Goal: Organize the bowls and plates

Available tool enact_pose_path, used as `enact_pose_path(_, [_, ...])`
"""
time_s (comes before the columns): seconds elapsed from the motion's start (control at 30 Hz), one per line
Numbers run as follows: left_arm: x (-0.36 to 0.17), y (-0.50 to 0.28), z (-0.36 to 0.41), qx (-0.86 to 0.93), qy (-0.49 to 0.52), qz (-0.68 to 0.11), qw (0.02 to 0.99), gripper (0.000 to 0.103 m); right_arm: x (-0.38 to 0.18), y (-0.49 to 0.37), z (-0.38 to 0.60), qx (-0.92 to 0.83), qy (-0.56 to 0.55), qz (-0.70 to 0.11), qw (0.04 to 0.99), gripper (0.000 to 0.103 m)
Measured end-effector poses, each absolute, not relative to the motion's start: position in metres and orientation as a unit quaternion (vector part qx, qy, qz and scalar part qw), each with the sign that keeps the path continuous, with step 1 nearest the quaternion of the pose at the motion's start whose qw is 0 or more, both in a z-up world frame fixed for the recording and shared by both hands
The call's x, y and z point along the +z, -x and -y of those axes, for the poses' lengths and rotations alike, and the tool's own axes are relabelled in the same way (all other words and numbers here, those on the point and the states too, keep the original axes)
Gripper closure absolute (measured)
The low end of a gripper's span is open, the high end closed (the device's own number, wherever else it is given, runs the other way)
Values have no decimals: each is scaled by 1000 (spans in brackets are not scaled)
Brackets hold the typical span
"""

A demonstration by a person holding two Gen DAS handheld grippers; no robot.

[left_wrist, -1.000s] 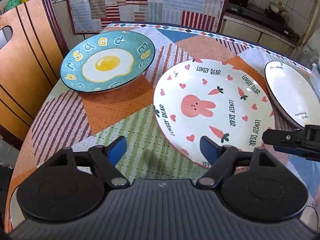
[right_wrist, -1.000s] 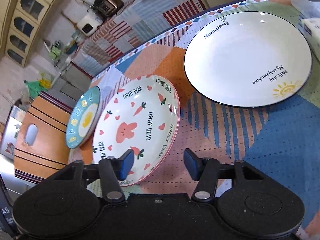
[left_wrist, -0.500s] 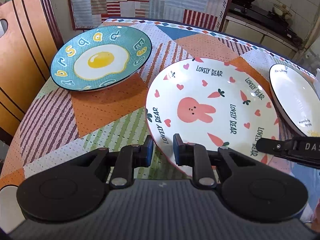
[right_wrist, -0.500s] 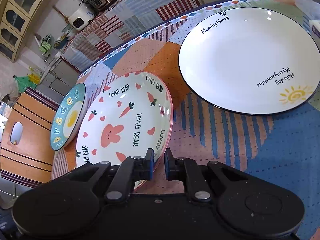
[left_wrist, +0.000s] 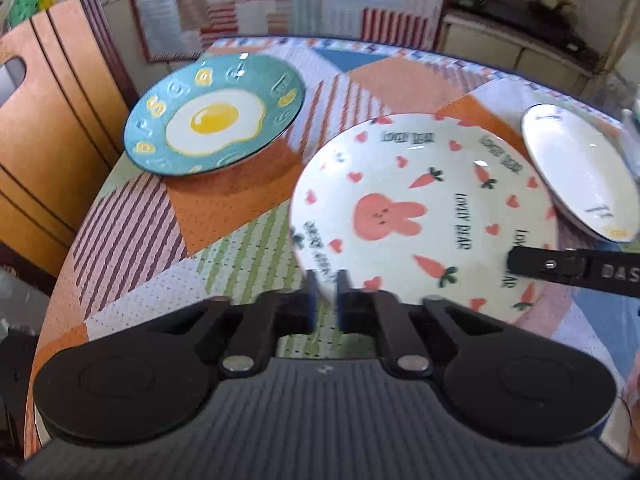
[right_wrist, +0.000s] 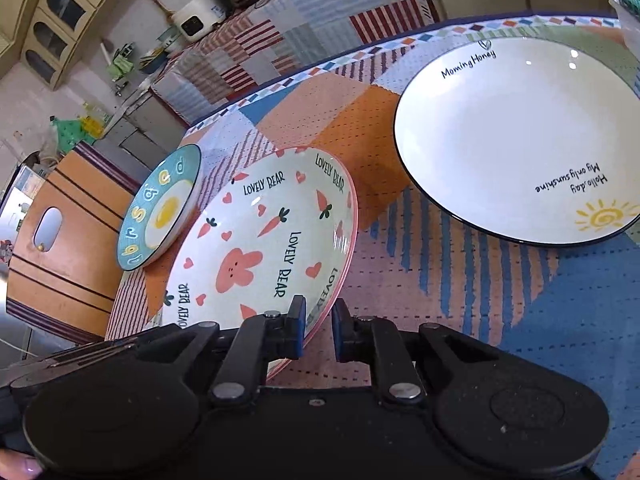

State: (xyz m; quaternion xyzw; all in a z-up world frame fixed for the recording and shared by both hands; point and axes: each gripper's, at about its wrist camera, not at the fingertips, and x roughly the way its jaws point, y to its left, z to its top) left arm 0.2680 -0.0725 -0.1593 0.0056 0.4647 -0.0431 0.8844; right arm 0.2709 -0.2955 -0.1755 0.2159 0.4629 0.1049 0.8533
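The white rabbit plate point(left_wrist: 424, 216) with pink rim, hearts and carrots sits mid-table, its right side tilted up in the right wrist view point(right_wrist: 260, 248). My left gripper point(left_wrist: 324, 300) is shut on its near-left rim. My right gripper point(right_wrist: 318, 330) is shut on its near-right rim; it also shows at the right of the left wrist view point(left_wrist: 516, 260). A teal fried-egg plate point(left_wrist: 216, 118) lies at the far left, and shows in the right wrist view point(right_wrist: 160, 208). A white "Morning Honey" plate point(right_wrist: 520, 136) lies at the right, seen too in the left wrist view point(left_wrist: 580, 172).
The round table point(left_wrist: 128, 216) has a patchwork cloth. A wooden chair back point(left_wrist: 48, 120) stands at its left edge. A counter with a striped cloth point(left_wrist: 288, 0) runs behind the table. A clear container point(right_wrist: 628, 16) stands at the far right.
Both grippers went from open to shut on the rabbit plate's rim. The plate's right side has since lifted and the left view has shifted, with motion blur.
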Motion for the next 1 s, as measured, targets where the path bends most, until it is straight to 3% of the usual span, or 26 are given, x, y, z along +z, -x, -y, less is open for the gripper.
enact_pose_path(0.27, [-139,-247,82,-44,-1,-465,884,102,-173,-266,290,110,-244,-481,835,87])
enact_pose_path(0.57, [-152,-279,54,-32,-11,-475,879,97,-179,-265,290,99,-236,-485,837,88])
enact_pose_path(0.6, [-154,-285,51,-35,-13,-478,878,94,-180,-265,289,99,-234,-486,836,88])
enact_pose_path(0.67, [-155,-295,44,-35,-16,-481,876,76,-182,-265,290,99,-233,-488,835,88])
enact_pose_path(0.83, [-158,-320,32,-47,-26,-486,872,54,-182,-265,290,98,-237,-488,834,88])
enact_pose_path(1.0, [-175,-340,27,-63,-6,-517,854,52,-179,-268,290,100,-230,-487,837,88])
